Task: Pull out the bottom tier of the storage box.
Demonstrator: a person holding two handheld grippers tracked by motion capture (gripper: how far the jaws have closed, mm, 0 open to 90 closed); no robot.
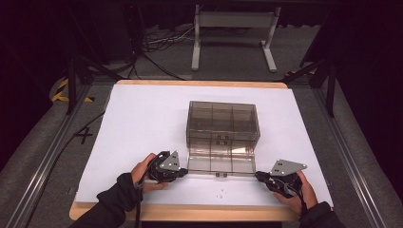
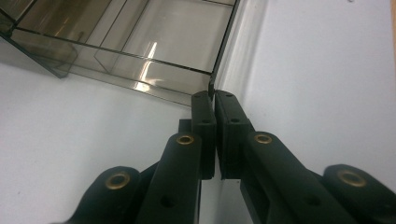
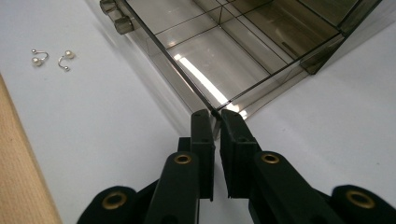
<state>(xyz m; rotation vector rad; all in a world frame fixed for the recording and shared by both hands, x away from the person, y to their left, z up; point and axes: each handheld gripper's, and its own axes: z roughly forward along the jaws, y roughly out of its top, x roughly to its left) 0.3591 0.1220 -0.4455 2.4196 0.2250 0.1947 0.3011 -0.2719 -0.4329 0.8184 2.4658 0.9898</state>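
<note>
lower left: left hand-held gripper (image 1: 184, 173) pinched on lid (image 1: 221, 164) corner | lower right: right hand-held gripper (image 1: 259, 176) likewise clamped on corner | centre: clear smoked box (image 1: 222, 124) on table (image 1: 142, 118), lid folded forward | handling: likely light, stiff, slippery, brittle; grip thin lid edge

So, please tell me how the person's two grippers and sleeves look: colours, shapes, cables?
Both the left gripper and the right gripper are black, each with two flat, blocky jaws on link arms joined by brass-coloured rivets. A grey three-cornered plate with small holes sits on top of each. A dark cable trails from the left one along the forearm. The person wears dark long sleeves.
</note>
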